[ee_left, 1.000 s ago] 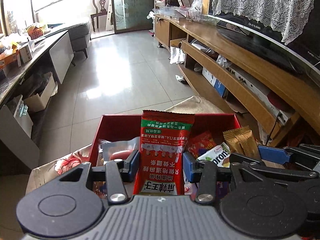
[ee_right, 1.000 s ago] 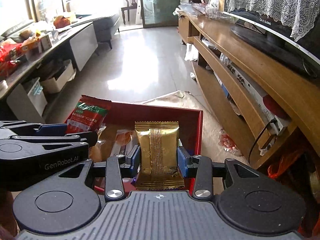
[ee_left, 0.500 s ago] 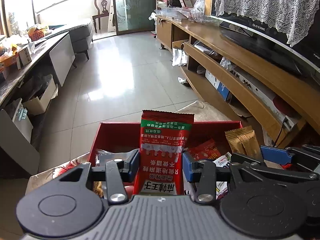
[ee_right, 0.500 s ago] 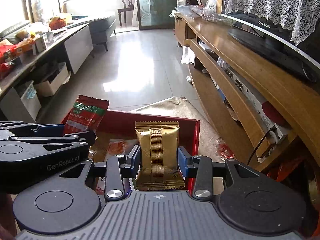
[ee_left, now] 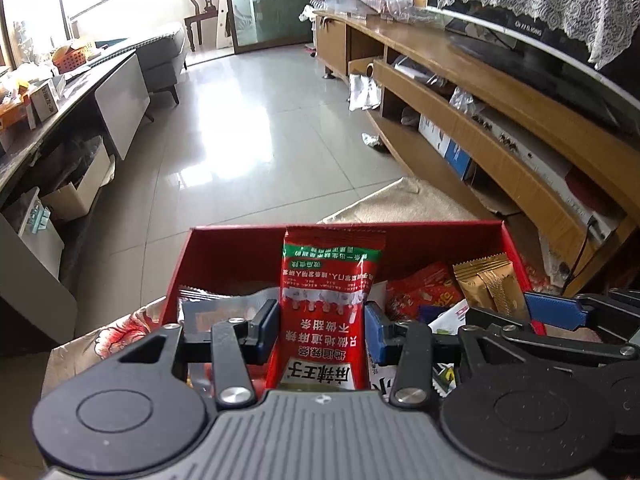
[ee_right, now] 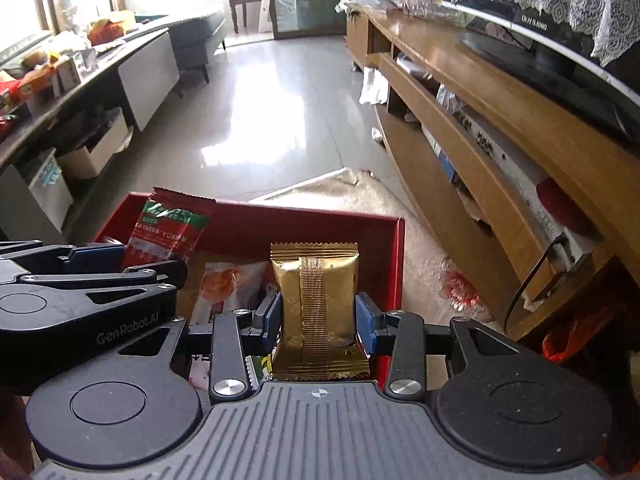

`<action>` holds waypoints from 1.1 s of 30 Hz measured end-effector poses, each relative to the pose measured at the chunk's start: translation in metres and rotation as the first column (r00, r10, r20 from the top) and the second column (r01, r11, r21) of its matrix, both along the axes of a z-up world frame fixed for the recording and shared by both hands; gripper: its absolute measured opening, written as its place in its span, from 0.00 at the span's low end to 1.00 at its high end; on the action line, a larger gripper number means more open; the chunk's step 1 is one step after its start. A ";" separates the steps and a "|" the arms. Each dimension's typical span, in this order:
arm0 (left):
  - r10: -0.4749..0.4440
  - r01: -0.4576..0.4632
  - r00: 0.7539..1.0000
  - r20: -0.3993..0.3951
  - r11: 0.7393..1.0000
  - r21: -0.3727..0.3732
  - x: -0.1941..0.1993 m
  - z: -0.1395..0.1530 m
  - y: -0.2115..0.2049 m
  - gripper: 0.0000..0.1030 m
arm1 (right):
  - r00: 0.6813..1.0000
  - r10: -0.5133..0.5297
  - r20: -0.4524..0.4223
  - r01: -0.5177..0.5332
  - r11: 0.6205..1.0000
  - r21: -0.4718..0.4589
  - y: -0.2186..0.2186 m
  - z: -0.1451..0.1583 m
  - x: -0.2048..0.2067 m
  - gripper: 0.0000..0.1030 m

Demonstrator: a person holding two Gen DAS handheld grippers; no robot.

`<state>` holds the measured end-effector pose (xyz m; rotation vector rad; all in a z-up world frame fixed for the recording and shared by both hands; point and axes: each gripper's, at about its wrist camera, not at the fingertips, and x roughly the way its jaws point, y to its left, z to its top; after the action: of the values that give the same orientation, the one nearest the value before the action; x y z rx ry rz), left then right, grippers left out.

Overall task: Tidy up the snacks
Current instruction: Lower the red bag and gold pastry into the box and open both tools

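- While poised over the red box [ee_left: 248, 248], left gripper [ee_left: 322, 328] clamped on the red snack packet [ee_left: 330, 300], pads pressed against both edges, packet upright with its top seam level with the far wall of the box.
- Right gripper [ee_right: 316, 316] likewise closed tight on the gold snack packet [ee_right: 314, 300], held upright just inside the right wall of the box [ee_right: 394, 264].
- Held by the lower half, probably so each packet can go in standing and not lie flat on the pile.
- Both grippers side by side and close, 1 packet each; likely 2 drops into the same box.
- Already in the box: a clear wrapper [ee_left: 224, 304] at left, loose red wrappers [ee_left: 420, 292] and a white packet [ee_left: 448, 320] in the middle.
- In the way: that pile fills the floor of the box, so little bare room shows; the neighbouring gripper crowds each side.
- Beyond: tiled floor [ee_left: 256, 128], a beige rug [ee_right: 360, 196], a long wooden TV bench [ee_right: 500, 128] at right, well apart from the box.
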<state>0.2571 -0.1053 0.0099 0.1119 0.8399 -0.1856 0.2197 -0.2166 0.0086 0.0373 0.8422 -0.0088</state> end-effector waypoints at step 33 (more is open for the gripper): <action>0.024 -0.025 0.999 -0.039 0.999 -0.024 -0.006 0.004 0.012 0.45 | 0.997 -0.043 -0.066 0.047 0.997 0.063 -0.012 -0.013 -0.001 0.66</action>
<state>0.2510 -0.0937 0.0143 0.0754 0.8766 -0.1754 0.2188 -0.2290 -0.0045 0.1170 0.9063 -0.0258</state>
